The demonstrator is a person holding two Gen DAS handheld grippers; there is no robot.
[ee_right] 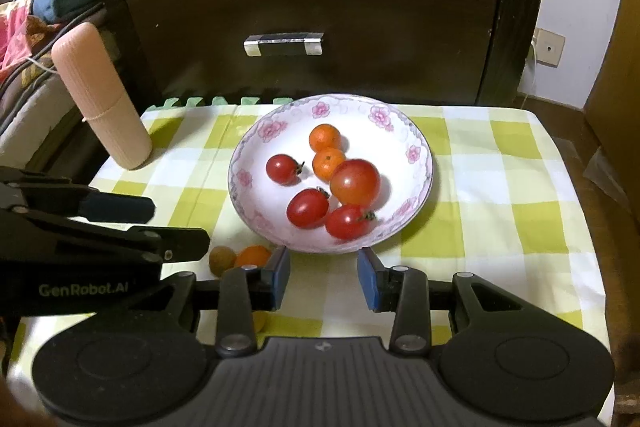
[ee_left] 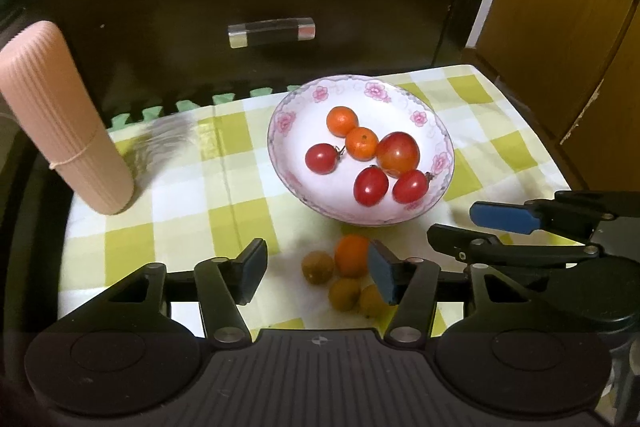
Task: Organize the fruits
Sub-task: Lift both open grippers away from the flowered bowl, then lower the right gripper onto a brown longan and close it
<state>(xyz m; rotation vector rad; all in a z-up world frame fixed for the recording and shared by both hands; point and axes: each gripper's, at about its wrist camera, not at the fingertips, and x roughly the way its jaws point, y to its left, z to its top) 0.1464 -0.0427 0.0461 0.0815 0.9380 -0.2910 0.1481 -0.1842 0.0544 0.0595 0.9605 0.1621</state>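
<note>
A ribbed pink cylinder (ee_left: 66,119), bound with a thin elastic band, stands tilted at the desk's nine o'clock edge. The desk (ee_left: 224,183) wears a smooth cloth checked in yellow-green and white.

The left gripper (ee_left: 316,273) hangs over loose fruit on the cloth at the bowl's six o'clock: one glossy orange citrus (ee_left: 350,255) and three dull brownish-yellow round fruits (ee_left: 317,266). Its jaws stand about half open and grip nothing; the citrus lies just beside the right-hand pad, and whether they touch is unclear.

The shallow round bowl (ee_left: 288,123), glazed white with pink flowers on its rim, holds six pieces: two small oranges (ee_left: 341,121), three small shiny red tomatoes (ee_left: 322,158) and one larger red-orange tomato (ee_left: 397,153).

The right gripper (ee_right: 323,281) sits at the bowl's six o'clock rim, its blue-padded jaws parted narrowly over bare cloth, empty.
</note>
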